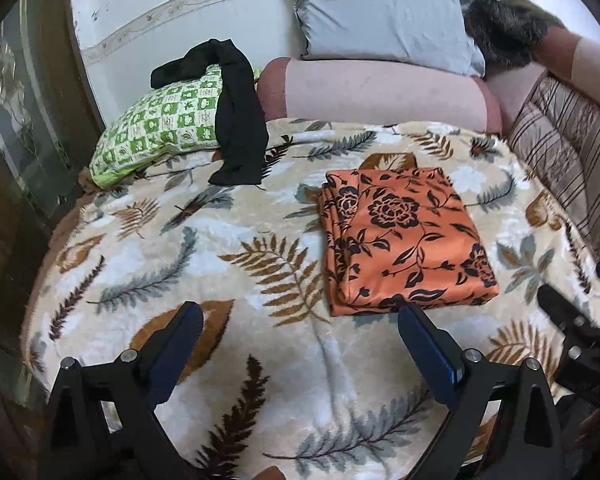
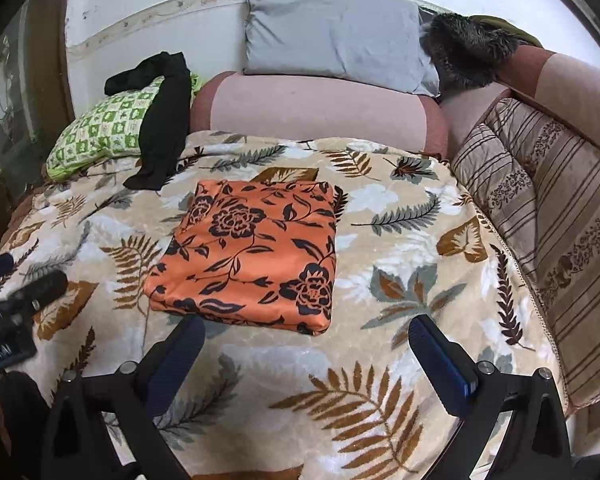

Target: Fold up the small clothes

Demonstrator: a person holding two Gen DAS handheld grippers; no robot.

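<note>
Orange floral cloth (image 1: 408,240) is lying folded into a neat rectangle, centre-right of the left wrist view and centre of the right wrist view, flat on the leaf-print blanket (image 1: 180,280). Layered edges are showing along its left side, so this piece looks done.

Left gripper (image 1: 300,344) is hovering just below the cloth's near edge, jaws spread wide, nothing between them. Right gripper (image 2: 306,354) is sitting likewise at the bottom of its own view, jaws spread, empty, not touching the fabric.

Black garment (image 1: 236,120) is draping over the green checked pillow (image 1: 152,132) in the upper left, one end trailing onto the blanket. That is probably the next piece.

Further back, a grey pillow (image 1: 380,16) is leaning on the wall above a pink bolster (image 1: 380,92); striped cushions (image 2: 540,216) are running down the right edge.

Judgement for the step in hand:
- Leave the orange stack alone; any drag across it is going to undo the fold.
- Go for the black piece by its trailing end on the blanket, not the part on the pillow.
- It is thin and limp, so pinch one layer cleanly and lay it flat on open blanket before folding.
- Keep both claws clear of the plush pile when closing.
</note>
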